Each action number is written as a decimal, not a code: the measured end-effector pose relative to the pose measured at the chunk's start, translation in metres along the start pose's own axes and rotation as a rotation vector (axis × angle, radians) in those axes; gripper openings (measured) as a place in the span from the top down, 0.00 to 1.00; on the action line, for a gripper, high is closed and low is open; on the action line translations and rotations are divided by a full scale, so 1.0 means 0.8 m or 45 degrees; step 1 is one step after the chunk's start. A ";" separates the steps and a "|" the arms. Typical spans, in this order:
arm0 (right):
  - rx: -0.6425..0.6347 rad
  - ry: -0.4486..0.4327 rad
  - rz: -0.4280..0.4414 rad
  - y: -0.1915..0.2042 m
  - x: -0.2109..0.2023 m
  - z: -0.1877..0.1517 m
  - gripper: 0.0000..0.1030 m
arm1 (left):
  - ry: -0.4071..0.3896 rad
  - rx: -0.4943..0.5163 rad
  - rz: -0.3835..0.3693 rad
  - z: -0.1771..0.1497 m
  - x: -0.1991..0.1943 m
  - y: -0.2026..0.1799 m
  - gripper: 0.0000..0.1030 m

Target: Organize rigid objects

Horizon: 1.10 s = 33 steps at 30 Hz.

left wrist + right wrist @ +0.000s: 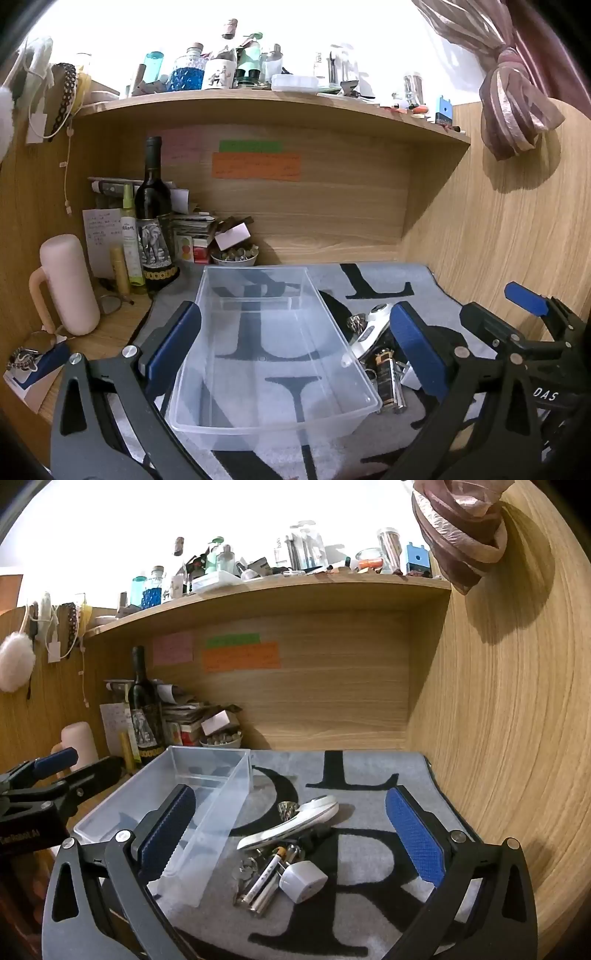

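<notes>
Clear bin, centre frame, empty for sorting. Batteries, white plug heaped lower centre. Left gripper, right gripper: fingers apart, holding nothing.

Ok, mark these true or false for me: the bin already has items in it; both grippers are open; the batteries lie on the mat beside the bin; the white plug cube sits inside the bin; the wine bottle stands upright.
1. The clear bin already has items in it. False: it holds nothing; the mat's letters show through its floor.
2. Both the left gripper and the right gripper are open. True.
3. The batteries lie on the mat beside the bin. True.
4. The white plug cube sits inside the bin. False: it rests on the mat, next to the batteries.
5. The wine bottle stands upright. True.
</notes>
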State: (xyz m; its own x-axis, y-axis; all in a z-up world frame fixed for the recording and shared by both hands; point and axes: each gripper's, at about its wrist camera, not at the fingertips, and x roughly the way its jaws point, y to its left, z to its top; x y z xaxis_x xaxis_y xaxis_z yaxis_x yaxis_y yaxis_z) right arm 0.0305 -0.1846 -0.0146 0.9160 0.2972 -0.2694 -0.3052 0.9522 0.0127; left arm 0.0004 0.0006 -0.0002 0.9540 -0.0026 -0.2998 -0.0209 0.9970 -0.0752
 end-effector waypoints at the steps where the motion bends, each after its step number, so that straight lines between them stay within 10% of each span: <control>1: 0.002 0.000 0.002 0.000 0.000 0.000 0.00 | -0.001 0.002 0.004 0.000 0.000 0.000 0.00; 33: 0.014 0.014 0.007 0.002 0.005 -0.002 0.00 | 0.004 0.003 -0.009 -0.001 0.002 0.005 0.00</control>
State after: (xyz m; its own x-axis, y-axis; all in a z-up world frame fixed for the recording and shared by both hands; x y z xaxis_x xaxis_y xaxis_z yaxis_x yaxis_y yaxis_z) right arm 0.0330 -0.1822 -0.0173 0.9114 0.3020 -0.2797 -0.3075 0.9512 0.0248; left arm 0.0017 0.0046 -0.0022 0.9531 -0.0099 -0.3025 -0.0135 0.9971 -0.0752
